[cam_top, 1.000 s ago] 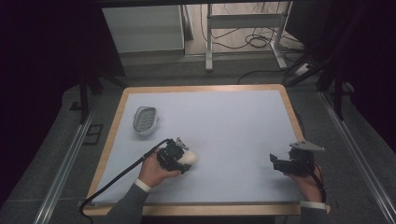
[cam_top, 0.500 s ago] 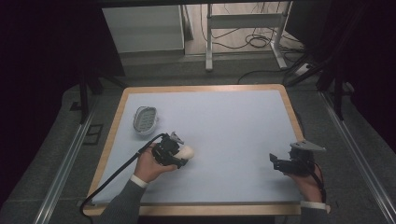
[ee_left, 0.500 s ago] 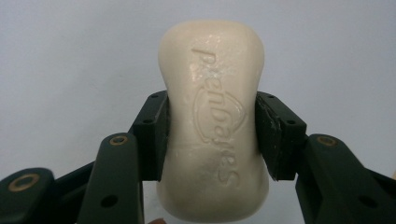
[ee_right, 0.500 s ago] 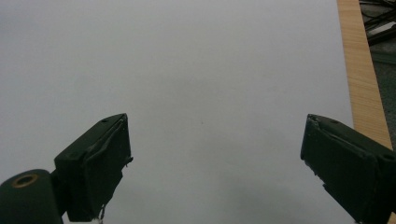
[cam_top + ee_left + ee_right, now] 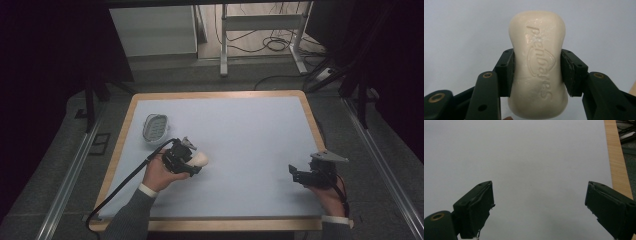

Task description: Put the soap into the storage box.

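One container sits on the table point(image 5: 250, 130): a small oval soap dish point(image 5: 154, 127), pale with a ribbed or slotted floor, in the upper left of the pale blue-grey surface in the high view. Nothing can be made out lying in it. The soap bar point(image 5: 537, 65) is just right of and below the dish in that view, pinched by the left gripper point(image 5: 186, 161) across its narrow waist. In the left gripper view the bar is cream-white, smooth and waxy, rounded at the corners, with raised lettering pressed into its face; the matte black jaws press flat on both its sides. The right gripper point(image 5: 539, 207), at the lower right of the high view, has its jaws spread wide over bare tabletop, beside the light wooden rim point(image 5: 617, 157).
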The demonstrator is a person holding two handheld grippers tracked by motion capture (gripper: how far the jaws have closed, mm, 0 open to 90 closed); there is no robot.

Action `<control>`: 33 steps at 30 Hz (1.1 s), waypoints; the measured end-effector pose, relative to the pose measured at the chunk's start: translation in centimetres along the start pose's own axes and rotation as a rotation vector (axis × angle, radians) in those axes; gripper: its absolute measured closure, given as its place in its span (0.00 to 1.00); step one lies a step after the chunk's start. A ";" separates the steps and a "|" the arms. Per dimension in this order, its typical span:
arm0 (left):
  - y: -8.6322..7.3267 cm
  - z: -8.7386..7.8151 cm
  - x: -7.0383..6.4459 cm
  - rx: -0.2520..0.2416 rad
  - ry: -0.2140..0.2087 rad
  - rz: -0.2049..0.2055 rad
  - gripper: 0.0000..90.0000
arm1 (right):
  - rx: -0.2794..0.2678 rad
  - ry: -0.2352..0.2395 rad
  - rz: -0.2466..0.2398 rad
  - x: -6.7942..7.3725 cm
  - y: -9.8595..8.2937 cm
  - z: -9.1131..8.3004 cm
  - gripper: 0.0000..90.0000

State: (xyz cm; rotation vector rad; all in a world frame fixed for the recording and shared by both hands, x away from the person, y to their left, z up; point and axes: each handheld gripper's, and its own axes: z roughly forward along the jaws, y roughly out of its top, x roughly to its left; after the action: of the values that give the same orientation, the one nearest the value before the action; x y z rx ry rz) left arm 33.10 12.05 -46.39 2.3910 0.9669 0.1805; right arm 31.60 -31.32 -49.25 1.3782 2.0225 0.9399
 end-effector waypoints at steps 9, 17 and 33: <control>0.2 -0.4 1.0 -0.009 0.011 -0.014 0.55 | 0.003 -0.008 0.004 0.0 0.0 0.1 0.09; 0.5 -0.7 2.4 -0.019 0.014 -0.050 0.55 | 0.004 -0.014 0.008 -0.1 -0.1 0.1 0.09; 1.5 -2.0 3.6 -0.037 0.043 -0.058 0.55 | 0.013 -0.015 0.010 -0.3 -0.2 0.3 0.09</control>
State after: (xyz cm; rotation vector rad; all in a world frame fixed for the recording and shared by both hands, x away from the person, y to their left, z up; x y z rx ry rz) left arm 35.99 14.47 -44.22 2.3308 1.0430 0.2274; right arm 31.77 -31.55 -49.55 1.3992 2.0161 0.9193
